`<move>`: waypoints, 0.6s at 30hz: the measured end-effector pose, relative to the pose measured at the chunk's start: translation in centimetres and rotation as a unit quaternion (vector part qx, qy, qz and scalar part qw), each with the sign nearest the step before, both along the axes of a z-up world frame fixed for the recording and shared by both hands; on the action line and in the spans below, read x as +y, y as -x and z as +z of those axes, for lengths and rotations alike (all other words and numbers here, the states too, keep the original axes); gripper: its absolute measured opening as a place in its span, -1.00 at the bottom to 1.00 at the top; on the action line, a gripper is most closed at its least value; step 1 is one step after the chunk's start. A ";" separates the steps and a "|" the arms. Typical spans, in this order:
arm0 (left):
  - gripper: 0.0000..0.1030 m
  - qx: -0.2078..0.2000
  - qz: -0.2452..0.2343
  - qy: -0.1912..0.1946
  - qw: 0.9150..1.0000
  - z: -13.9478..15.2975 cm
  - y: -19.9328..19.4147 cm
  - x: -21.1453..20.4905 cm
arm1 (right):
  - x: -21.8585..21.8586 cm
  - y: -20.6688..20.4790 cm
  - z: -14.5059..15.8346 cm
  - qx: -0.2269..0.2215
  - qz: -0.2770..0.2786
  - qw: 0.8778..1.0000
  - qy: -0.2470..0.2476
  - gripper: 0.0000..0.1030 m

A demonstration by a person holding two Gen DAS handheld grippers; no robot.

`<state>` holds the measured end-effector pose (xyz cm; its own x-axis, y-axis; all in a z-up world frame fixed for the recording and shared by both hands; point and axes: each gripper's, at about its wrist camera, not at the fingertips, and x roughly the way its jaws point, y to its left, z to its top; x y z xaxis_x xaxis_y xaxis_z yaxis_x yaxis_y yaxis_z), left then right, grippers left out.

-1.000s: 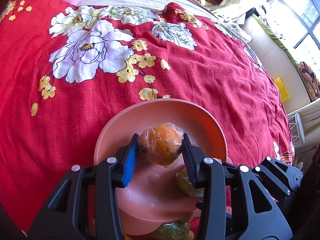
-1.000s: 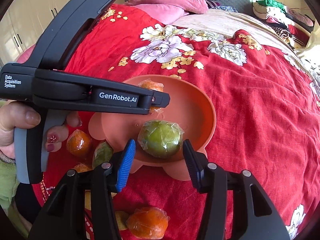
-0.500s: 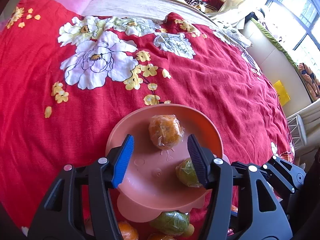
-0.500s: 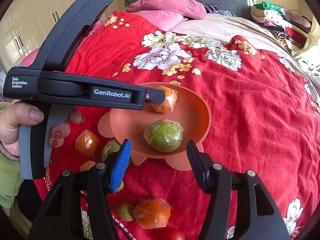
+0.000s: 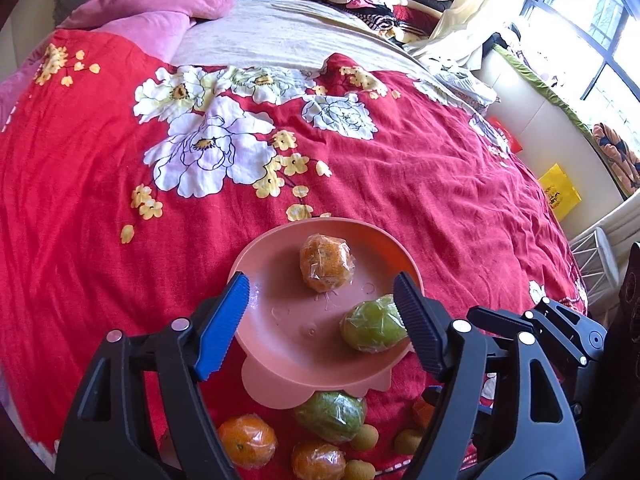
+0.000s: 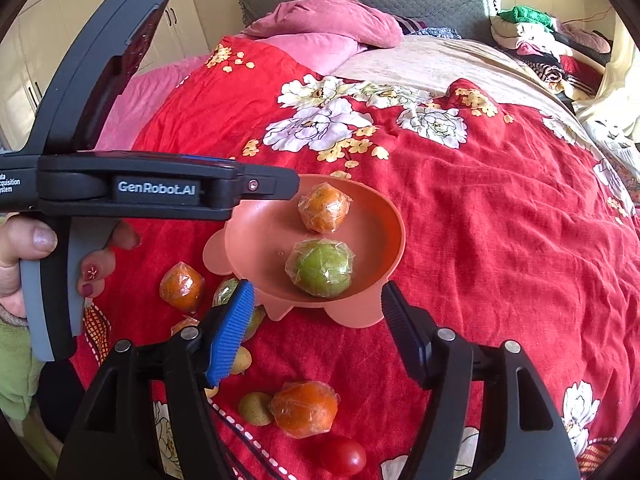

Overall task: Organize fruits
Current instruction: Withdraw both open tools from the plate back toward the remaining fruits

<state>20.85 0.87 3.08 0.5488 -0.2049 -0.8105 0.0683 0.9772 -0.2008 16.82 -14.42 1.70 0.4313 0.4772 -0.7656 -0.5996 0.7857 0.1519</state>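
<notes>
Where no writing shows in the left wrist view, left gripper (image 5: 322, 312) opening, empty, above salmon bowl (image 5: 280, 344) holding wrapped orange (image 5: 326, 262) and wrapped green fruit (image 5: 370, 328); right wrist view, "GenRobot.AI" on the left gripper's body, right gripper (image 6: 316, 304) opening, empty, just before the bowl, loose fruits on red bedspread (image 6: 500, 240).

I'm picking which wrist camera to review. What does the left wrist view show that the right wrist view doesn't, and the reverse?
Only the left wrist view: the window and a yellow bag beside the bed.

Only the right wrist view: the hand gripping the left hand-held gripper's handle, a small red tomato and the cupboards.

Both: the pink bowl on the red floral bedspread, holding a wrapped orange and a wrapped green fruit, with more fruit loose in front of it.
</notes>
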 end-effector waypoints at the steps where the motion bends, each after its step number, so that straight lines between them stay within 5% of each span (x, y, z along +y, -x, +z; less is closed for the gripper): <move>1: 0.38 -0.003 0.001 -0.002 1.000 0.2 0.2 0.0 | -0.1 0.0 0.1 -0.001 -0.001 1.000 0.000 0.33; 18: 0.77 -0.029 0.014 -0.009 0.999 1.9 3.1 0.8 | -1.9 0.9 1.5 -0.023 -0.020 1.000 0.001 0.63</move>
<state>17.72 1.68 4.93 0.6003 -0.1747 -0.7804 0.0522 0.9823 -0.1798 15.90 -16.32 3.21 0.4850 0.4577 -0.7451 -0.5733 0.8099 0.1243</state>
